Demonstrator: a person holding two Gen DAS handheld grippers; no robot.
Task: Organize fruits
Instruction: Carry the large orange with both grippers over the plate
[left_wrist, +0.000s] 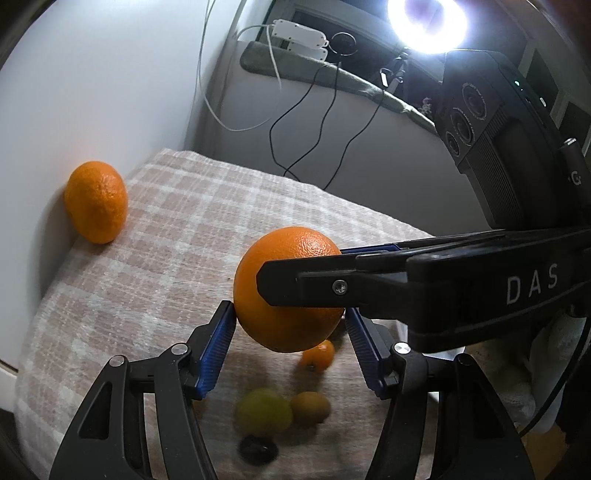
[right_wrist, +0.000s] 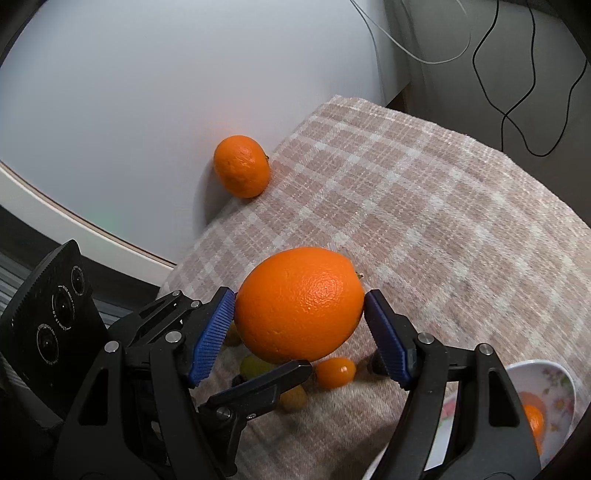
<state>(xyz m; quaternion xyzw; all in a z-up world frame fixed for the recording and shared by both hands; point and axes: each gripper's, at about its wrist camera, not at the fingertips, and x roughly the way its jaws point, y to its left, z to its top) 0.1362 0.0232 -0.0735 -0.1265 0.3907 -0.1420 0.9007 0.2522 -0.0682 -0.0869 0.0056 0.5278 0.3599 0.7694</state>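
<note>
A checked beige cloth covers the table beside a white wall, where two handheld grippers meet on a single large orange held clear above the cloth. The right gripper pinches the orange between its blue ribbed pads, one on each side; the left gripper has its own pads touching the same fruit's flanks, crossing beneath the other's black finger. A mandarin rests against the wall, well apart. A floral bowl at the cloth's edge holds something orange. Beneath the raised fruit lie a greenish fruit, a yellow-brown one and a kumquat.
</note>
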